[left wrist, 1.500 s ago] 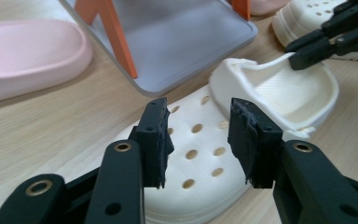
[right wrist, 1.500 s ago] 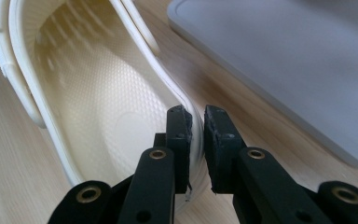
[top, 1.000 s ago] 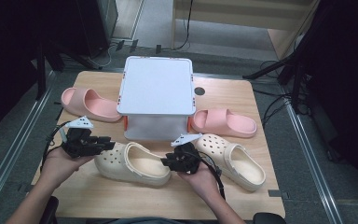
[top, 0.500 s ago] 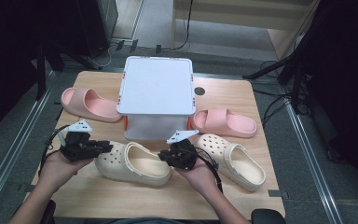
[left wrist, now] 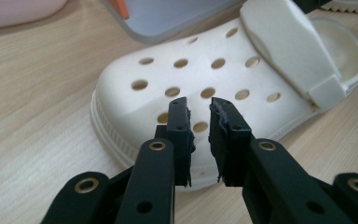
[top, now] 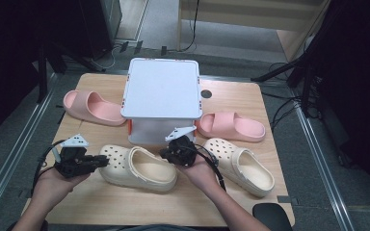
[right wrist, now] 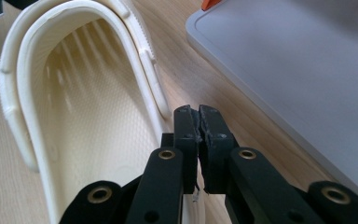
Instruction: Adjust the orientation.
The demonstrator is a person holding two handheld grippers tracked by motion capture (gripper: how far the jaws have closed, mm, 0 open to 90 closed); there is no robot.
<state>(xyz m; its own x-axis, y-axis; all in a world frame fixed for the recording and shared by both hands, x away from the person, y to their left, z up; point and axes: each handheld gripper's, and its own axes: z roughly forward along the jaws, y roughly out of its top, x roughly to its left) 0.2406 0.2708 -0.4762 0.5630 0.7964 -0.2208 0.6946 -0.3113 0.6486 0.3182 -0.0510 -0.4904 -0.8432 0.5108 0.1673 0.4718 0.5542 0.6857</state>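
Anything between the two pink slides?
Yes: in the high view the white box stands between the left slide and the right slide.

A cream foam clog dotted with round holes [top: 137, 166], its cream twin at three o'clock [top: 241, 165], two plain pink slides [top: 92, 107], a white-lidded box [top: 161, 89], black grippers [top: 99, 162].

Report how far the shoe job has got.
Done: nothing visibly; all four shoes lie on the table, box lidded. In hand: left tool at the cream clog's toe, right tool at its heel, both jaws have just been closing, nothing between them. Left: grip and move it.
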